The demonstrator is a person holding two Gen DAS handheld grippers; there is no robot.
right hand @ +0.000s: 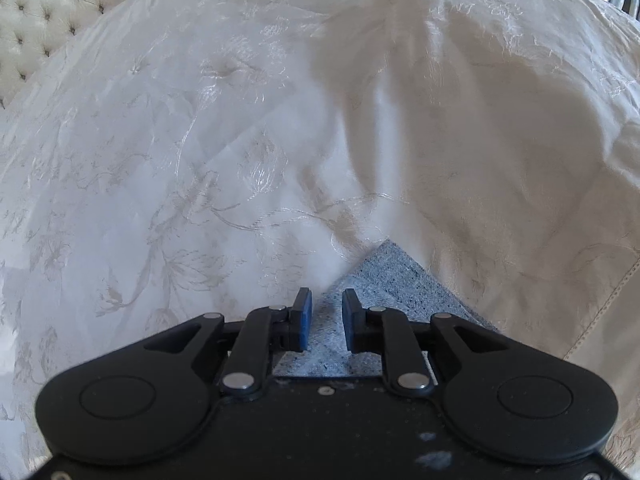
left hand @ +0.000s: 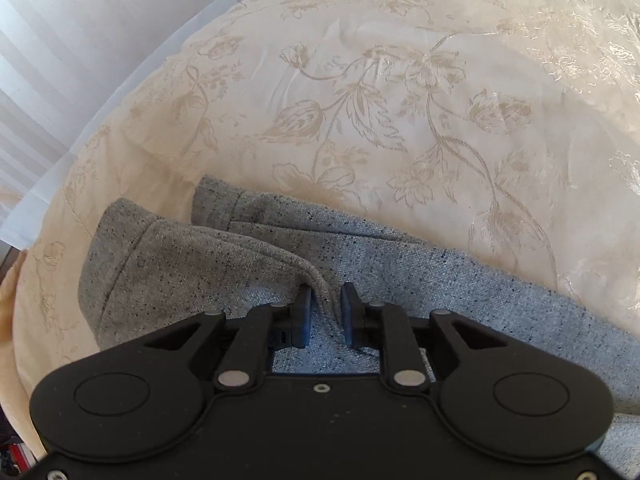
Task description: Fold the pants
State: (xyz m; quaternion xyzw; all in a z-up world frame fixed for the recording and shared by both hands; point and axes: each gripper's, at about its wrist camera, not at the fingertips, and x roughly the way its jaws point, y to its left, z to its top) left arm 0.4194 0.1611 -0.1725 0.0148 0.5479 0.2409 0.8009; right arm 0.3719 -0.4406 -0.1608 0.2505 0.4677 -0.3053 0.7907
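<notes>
Grey speckled pants [left hand: 240,256] lie folded over themselves on a cream floral bedspread [left hand: 360,100], with two cuffed leg ends toward the left. My left gripper [left hand: 326,300] points down at them. Its jaws stand slightly apart, and a raised fold of the grey cloth runs between the pads without being pinched. In the right wrist view only a pointed corner of the pants [right hand: 392,276] shows on the bedspread [right hand: 200,140]. My right gripper [right hand: 327,304] hovers just over that corner, jaws parted, nothing pressed between them.
The bed's left edge curves past white blinds [left hand: 48,60] and a pale sheet border [left hand: 140,80]. A tufted headboard [right hand: 48,4] stands at the far left of the right wrist view. A large crease and shadow cross the bedspread [right hand: 400,100] beyond the pants.
</notes>
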